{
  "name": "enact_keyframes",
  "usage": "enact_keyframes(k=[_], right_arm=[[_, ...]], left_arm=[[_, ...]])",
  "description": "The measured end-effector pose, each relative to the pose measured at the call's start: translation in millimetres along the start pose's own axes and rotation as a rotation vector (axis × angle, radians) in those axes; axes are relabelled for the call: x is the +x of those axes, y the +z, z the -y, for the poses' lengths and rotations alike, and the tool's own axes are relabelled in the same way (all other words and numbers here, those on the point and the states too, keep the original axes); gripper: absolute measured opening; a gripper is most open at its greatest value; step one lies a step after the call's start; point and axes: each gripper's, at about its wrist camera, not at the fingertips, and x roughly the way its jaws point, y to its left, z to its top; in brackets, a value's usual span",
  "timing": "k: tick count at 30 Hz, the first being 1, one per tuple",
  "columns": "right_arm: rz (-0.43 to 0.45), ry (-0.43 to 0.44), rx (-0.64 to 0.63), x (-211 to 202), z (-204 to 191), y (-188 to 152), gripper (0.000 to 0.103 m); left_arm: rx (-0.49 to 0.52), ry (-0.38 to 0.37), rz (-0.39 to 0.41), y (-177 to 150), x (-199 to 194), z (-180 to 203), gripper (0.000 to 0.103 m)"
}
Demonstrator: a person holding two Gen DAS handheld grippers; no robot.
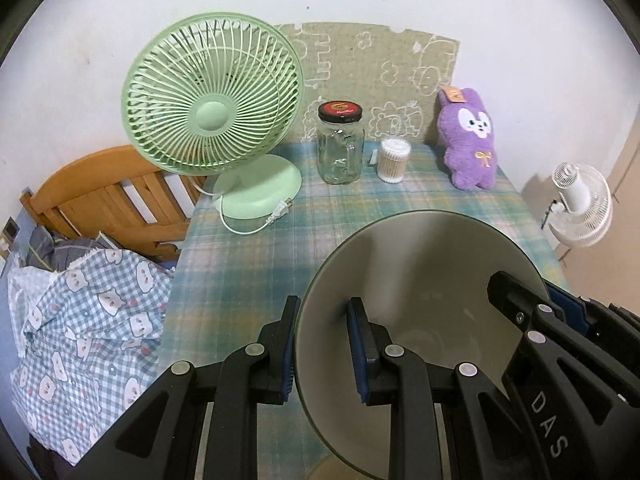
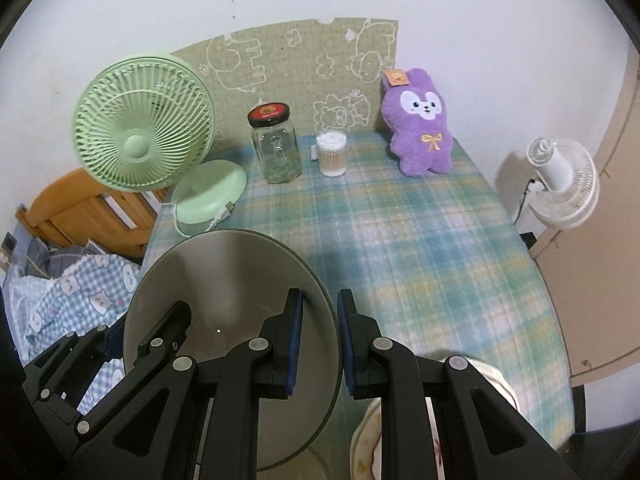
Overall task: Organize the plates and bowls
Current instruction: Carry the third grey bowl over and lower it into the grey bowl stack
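While the wide grey ceramic bowl is being held above the plaid-clothed table, its thin rim is being pinched by both tongs — left tongs, right tongs — on opposite sides; it is being judged rigid, smooth, breakable.

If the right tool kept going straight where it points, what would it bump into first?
Probably just the checked tablecloth. The right tool is shut on the grey bowl rim, pointing down at bare cloth. The cotton swab jar stands farther back, though depth is unclear.
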Motion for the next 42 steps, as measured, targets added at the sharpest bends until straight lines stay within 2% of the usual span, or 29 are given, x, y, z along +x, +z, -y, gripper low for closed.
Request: enact_keyframes(k=[10, 22, 35, 42], right_arm=[[-0.01, -0.024, 0.013, -32, -8, -49, 0.021], [-0.083, -0.04, 0.021, -26, -14, -103, 0.021], [-0.159, -0.042, 0.059, -3, -13, -128, 0.021], [-0.176, -0.049, 0.071, 4, -11, -133, 0.021]], left_arm=[[0.018, -0.028, -0.007, -47, -29, -8, 0.021], [0.028, -0.043, -0.081, -95, -23, -14, 0.021], [0.039, -0.049, -0.161, -118, -4, -16, 0.021], [0.049, -0.051, -0.179, -124, 3, -14, 0.021]])
